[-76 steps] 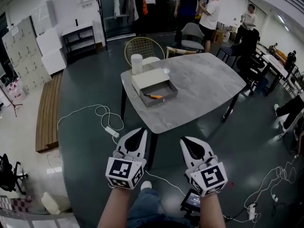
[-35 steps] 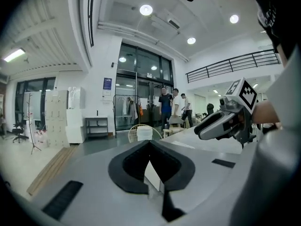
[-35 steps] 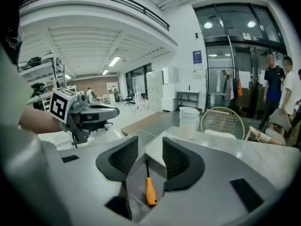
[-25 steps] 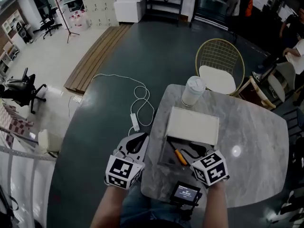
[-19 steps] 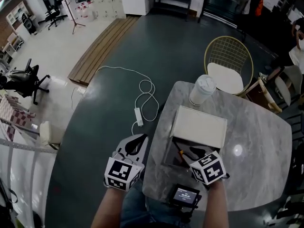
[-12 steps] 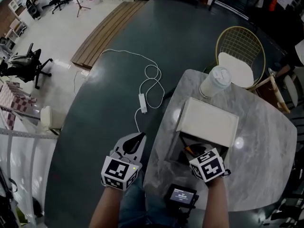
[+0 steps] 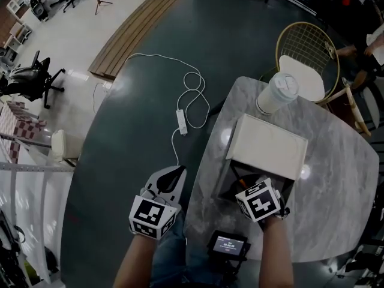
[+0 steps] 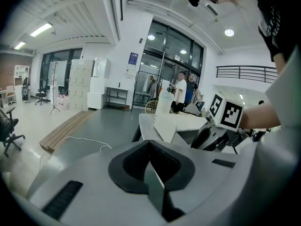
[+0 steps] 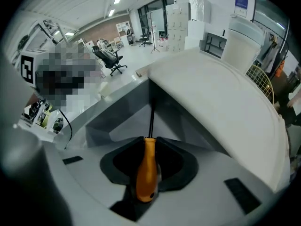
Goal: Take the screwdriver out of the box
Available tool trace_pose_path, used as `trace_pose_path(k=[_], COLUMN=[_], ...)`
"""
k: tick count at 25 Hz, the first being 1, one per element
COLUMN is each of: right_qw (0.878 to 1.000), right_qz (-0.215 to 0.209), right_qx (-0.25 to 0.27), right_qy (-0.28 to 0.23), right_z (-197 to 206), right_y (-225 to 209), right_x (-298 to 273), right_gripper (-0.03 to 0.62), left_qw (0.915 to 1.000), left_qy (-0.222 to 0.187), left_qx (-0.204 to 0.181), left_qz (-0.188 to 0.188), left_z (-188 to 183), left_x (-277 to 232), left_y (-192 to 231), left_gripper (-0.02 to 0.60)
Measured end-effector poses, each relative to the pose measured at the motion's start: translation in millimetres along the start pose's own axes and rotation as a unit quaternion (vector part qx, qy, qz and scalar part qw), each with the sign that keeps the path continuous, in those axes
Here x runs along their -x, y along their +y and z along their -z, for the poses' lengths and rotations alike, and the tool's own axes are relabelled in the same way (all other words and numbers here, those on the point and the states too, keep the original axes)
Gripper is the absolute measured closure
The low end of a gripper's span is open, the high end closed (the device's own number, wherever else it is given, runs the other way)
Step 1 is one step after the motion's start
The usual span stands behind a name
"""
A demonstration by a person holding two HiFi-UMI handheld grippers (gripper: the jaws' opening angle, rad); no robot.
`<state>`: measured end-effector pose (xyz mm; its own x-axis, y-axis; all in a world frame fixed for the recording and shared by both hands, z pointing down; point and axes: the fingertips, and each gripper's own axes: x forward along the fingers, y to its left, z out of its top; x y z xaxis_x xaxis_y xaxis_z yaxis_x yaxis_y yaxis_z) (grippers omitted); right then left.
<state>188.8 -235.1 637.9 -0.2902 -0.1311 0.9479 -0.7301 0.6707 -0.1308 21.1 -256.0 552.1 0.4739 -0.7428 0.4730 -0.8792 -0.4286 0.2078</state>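
Note:
The grey box (image 7: 224,183) stands on the marble table with its white lid (image 7: 267,146) swung open. My right gripper (image 9: 150,141) points steeply down into the box, and its marker cube (image 7: 259,200) hides the inside in the head view. Its jaws have just been closing, and the orange handle of the screwdriver (image 9: 148,171) now sits clamped between them. The dark shaft (image 9: 151,119) runs on toward the box wall. My left gripper (image 7: 174,174) hangs beside the table's left edge, over the floor, shut with nothing in it.
A white lidded cup (image 7: 278,92) stands behind the lid. A gold wire chair (image 7: 307,51) is at the far side of the table (image 7: 336,209). A white cable (image 7: 186,110) lies on the dark floor. A small screen (image 7: 228,245) hangs at the near table edge.
Both grippers have sunk. The right one went down into the box and its jaws closed round the orange handle. The left stayed beside the table.

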Motion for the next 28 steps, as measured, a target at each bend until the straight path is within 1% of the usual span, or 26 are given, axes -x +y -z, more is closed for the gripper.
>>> trace_pose_path(k=[2, 6, 11, 16, 20, 28], right_qw=[1.000, 1.000, 0.999, 0.996, 0.993, 0.979], right_qz=[0.007, 0.024, 0.024, 0.043, 0.061, 0.099], right_qx=[-0.002, 0.002, 0.011, 0.010, 0.011, -0.004], right_qy=[0.000, -0.019, -0.045, -0.074, -0.102, -0.176], right_z=[-1, -2, -10, -25, -38, -64], right_y=[2, -2, -1, -2, -3, 3], right_x=[1, 13, 38, 68, 91, 142], right_gripper=[0.496, 0.497, 0.499, 0.499, 0.499, 0.498], left_qw=[1.0000, 0.9997, 0.9990, 0.9966, 0.9930, 0.9836], left_qy=[-0.003, -0.011, -0.030, -0.062, -0.092, -0.151], left_qx=[-0.005, -0.020, -0.030, -0.053, -0.073, -0.095], left_qz=[0.005, 0.012, 0.012, 0.015, 0.016, 0.025], left_z=[-4, -15, -36, -70, -97, -142], left_x=[4, 9, 15, 28, 37, 57], left_y=[-2, -8, -9, -12, -13, -16], left_gripper=[0.569, 0.569, 0.569, 0.569, 0.569, 0.569])
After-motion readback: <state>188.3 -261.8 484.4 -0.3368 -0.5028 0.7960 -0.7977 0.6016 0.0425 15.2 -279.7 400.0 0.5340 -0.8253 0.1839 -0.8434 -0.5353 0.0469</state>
